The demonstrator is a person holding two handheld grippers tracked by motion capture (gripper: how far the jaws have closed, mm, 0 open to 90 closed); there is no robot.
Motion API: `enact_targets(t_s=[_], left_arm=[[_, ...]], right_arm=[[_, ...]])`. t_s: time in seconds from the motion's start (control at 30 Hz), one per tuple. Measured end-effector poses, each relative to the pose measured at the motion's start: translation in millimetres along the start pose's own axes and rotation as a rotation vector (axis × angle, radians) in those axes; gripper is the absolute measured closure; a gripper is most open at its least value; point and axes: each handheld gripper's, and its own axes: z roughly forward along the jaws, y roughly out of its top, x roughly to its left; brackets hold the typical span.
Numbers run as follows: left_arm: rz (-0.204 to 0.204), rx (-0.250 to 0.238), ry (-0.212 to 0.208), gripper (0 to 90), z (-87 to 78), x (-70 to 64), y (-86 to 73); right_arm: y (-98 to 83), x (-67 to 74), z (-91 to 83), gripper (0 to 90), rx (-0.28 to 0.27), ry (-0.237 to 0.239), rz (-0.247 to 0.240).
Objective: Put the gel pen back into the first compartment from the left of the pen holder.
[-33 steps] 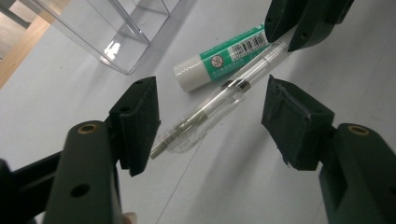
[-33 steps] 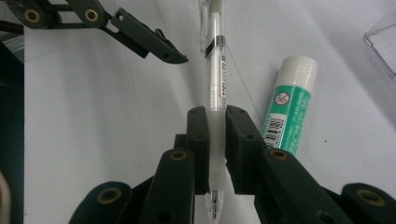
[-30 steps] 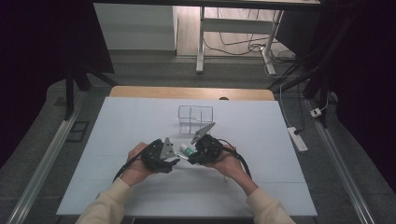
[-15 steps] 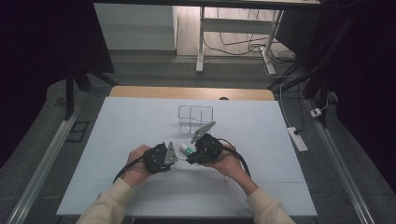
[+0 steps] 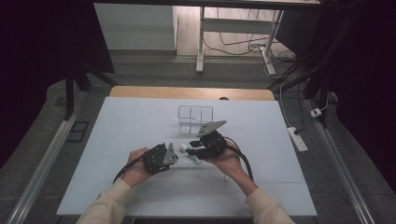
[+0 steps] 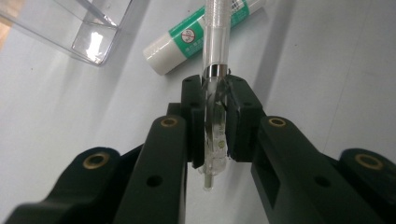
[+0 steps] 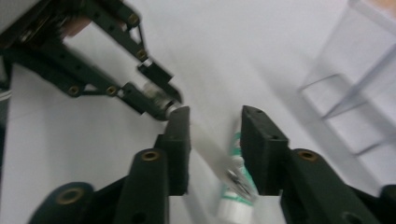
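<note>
Item, nearest: the left hand-held gripper (image 6: 215,121), whose jaws have just been closing, is now clamping a clear pen (image 6: 215,70) near its capped end, the barrel running up and away between the pads. In the high view this left hand-held gripper (image 5: 172,155) is sitting low over the tabletop (image 5: 116,121), close to the person's side.

Item, beside it: the right hand-held gripper (image 7: 215,140), whose jaws have just been opening, is now standing apart; the pen's far length is passing blurred through the gap, with neither pad pressing on it. Judged from this, a handover is finishing: the pen is passing to the left grip, and the right is letting go.

Item, beneath: a white glue stick with a green label (image 6: 201,35) is lying flat on the tabletop, just under the pen and close to both jaw sets; it is crowding any lowering of the pen here.

Item, farther: a clear divided organiser box (image 5: 195,116) is standing beyond the grippers, apparently empty, with open tabletop around it.
</note>
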Motion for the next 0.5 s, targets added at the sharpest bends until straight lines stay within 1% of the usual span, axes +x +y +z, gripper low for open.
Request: enact_targets(t_s=[0.03, 0.1, 0.17, 0.23, 0.3, 0.4, 0.5], left_arm=[[-0.011, -0.011, 0.002, 79.5, 0.0, 0.6, -0.7], [-0.024, -0.015, 0.011, 79.5, -0.8, 2.5, -2.1], [-0.041, -0.017, 0.018, 79.5, -2.0, 5.4, -4.1], [-0.069, -0.032, 0.02, 79.6, -3.5, 9.1, -7.0], [-0.109, -0.057, 0.018, 79.6, -4.9, 13.3, -10.5], [-0.159, -0.083, 0.016, 79.6, -6.2, 19.7, -15.5], [-0.194, -0.107, 0.012, 79.6, -7.9, 23.9, -19.2]], right_arm=[[0.0, -0.8, -2.0, 58.5, -0.016, -0.014, 0.003], [-0.1, -1.9, -5.7, 54.6, -0.048, -0.034, 0.016], [-0.4, -4.0, -9.6, 52.0, -0.081, -0.042, 0.028], [-0.7, -6.0, -13.5, 49.5, -0.111, -0.046, 0.046], [-1.3, -7.5, -17.3, 48.4, -0.135, -0.053, 0.054], [-3.1, -9.1, -21.8, 47.6, -0.145, -0.062, 0.061], [-5.2, -9.9, -24.2, 46.9, -0.149, -0.06, 0.066]])
